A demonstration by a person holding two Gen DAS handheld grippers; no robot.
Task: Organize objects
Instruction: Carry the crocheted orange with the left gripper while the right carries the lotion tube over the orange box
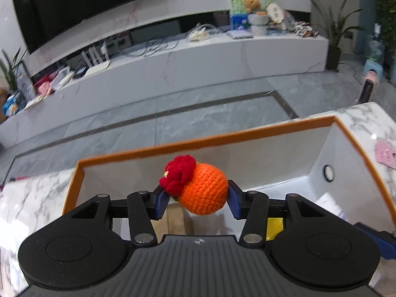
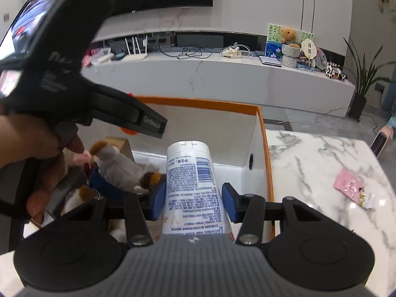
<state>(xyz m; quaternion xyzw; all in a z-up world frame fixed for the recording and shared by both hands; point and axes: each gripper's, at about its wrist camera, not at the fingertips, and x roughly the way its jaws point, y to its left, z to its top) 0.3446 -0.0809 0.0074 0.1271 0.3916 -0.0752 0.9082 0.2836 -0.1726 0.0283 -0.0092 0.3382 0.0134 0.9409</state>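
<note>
My left gripper is shut on an orange crocheted ball with a red knitted flower, held above the open orange-rimmed white box. My right gripper is shut on a white tube with blue print, its cap end pointing into the same box. In the right wrist view a hand holding the left gripper's black body fills the left side. A grey and brown plush toy lies in the box beside the tube.
The box stands on a white marbled table. A pink packet lies on the table to the right of the box. Beyond the table are grey floor tiles, a long white counter with clutter and a potted plant.
</note>
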